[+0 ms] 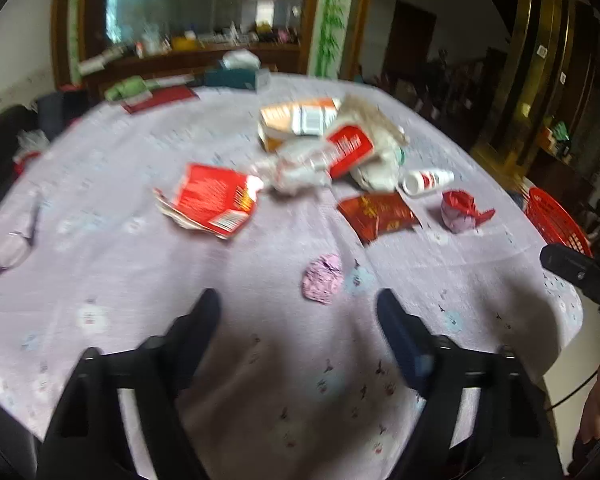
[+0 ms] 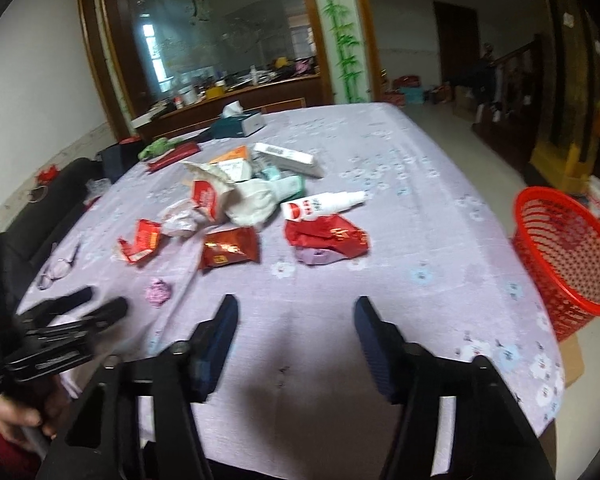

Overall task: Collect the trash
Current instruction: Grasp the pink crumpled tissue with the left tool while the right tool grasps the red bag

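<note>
Trash lies scattered on a lilac flowered tablecloth (image 1: 140, 280). A crumpled pink paper ball (image 1: 323, 283) (image 2: 158, 291) sits just ahead of my left gripper (image 1: 298, 300), which is open and empty. Farther off lie a torn red packet (image 1: 212, 198) (image 2: 140, 240), a dark red snack wrapper (image 1: 376, 212) (image 2: 230, 250), a crumpled red and lilac wrapper (image 1: 460, 210) (image 2: 326, 240), a white bottle (image 1: 426, 181) (image 2: 320, 205) and a heap of paper and packaging (image 1: 332, 140) (image 2: 236, 188). My right gripper (image 2: 296, 308) is open above bare cloth. A red mesh basket (image 2: 568, 256) (image 1: 556, 220) stands beyond the table's right edge.
Eyeglasses (image 1: 4, 252) (image 2: 58, 266) lie near the left edge. A tissue box (image 2: 238, 124) (image 1: 236, 74) and a white carton (image 2: 288, 156) rest at the far side. A dark chair (image 2: 24, 208) stands on the left, a wooden cabinet (image 2: 220, 92) behind.
</note>
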Available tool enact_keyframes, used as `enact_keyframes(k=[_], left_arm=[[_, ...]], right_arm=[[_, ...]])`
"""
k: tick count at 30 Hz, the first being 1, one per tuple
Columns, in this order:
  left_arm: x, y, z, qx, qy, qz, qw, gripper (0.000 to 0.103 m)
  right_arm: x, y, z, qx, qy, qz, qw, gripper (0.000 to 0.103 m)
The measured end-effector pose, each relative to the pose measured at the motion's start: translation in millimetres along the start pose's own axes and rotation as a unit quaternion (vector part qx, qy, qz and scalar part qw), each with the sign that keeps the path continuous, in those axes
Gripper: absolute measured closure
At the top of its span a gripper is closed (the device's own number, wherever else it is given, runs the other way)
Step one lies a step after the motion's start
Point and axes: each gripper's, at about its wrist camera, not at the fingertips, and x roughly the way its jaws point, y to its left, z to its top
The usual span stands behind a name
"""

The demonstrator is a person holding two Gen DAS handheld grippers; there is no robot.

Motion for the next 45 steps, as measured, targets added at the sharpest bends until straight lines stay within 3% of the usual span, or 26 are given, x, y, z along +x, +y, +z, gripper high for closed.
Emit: enact_keyframes(k=[2,5,6,9,12,14,15,21,27,30,32,39,40,45], left_arm=[[12.9,-1.6,2.4,-0.001,0.019,-0.005,0.9998,0.036],[28.9,-8.8,4.9,0.011,0.042,-0.012,0.999,0.051],[34.0,-11.4,5.2,0.015,0.049,-0.009,0.9986,0.058],[40.9,-19.3,7.5,0.037,0.044,0.008,0.9983,0.067],[44.8,-19.6,9.9,0.042,0.04,0.014,0.9982,0.08],[45.9,-15.8,12.1,0.035,0.039,0.01,0.9986,0.08],[45.9,-14.0,12.7,0.033,0.039,0.007,0.9987,0.08],[38.3,-7.6,14.8,0.021,0.023,-0.014,0.9994,0.081],[36.1,-7.3,16.9,0.02,0.02,-0.028,0.9992,0.081],[35.2,-9.0,16.0,0.024,0.017,-0.03,0.9991,0.081],[34.8,-9.4,16.9,0.025,0.015,-0.032,0.9991,0.081],[33.9,-12.8,18.4,0.03,0.01,-0.036,0.9989,0.081],[33.7,-13.3,18.6,0.031,0.009,-0.036,0.9988,0.081],[29.5,-19.1,20.4,0.038,0.005,-0.04,0.9985,0.081]], right_arm=[[1.5,1.3,5.0,-0.008,0.0,0.01,1.0,0.049],[10.1,-4.2,13.5,-0.001,0.016,0.036,0.999,0.048],[14.1,-5.9,15.6,-0.002,0.021,0.035,0.999,0.048],[29.5,-12.5,23.8,-0.008,0.028,0.003,1.0,0.046],[46.1,-19.8,33.6,-0.004,0.042,-0.004,0.999,0.043],[53.7,-20.9,39.6,-0.008,0.045,-0.005,0.999,0.024],[57.9,-21.3,43.2,-0.011,0.043,-0.007,0.999,0.021],[91.2,-31.0,57.3,0.012,0.078,-0.005,0.997,0.02],[118.6,-33.0,57.9,0.023,0.11,-0.029,0.993,0.02],[118.8,-30.3,57.0,0.016,0.099,-0.045,0.994,0.031],[115.7,-31.6,56.7,0.022,0.093,-0.044,0.994,0.047],[104.2,-32.1,52.3,0.031,0.074,-0.028,0.996,0.062],[102.8,-31.9,51.4,0.032,0.072,-0.026,0.997,0.072],[88.5,-30.6,50.3,0.035,0.052,-0.017,0.998,0.073]])
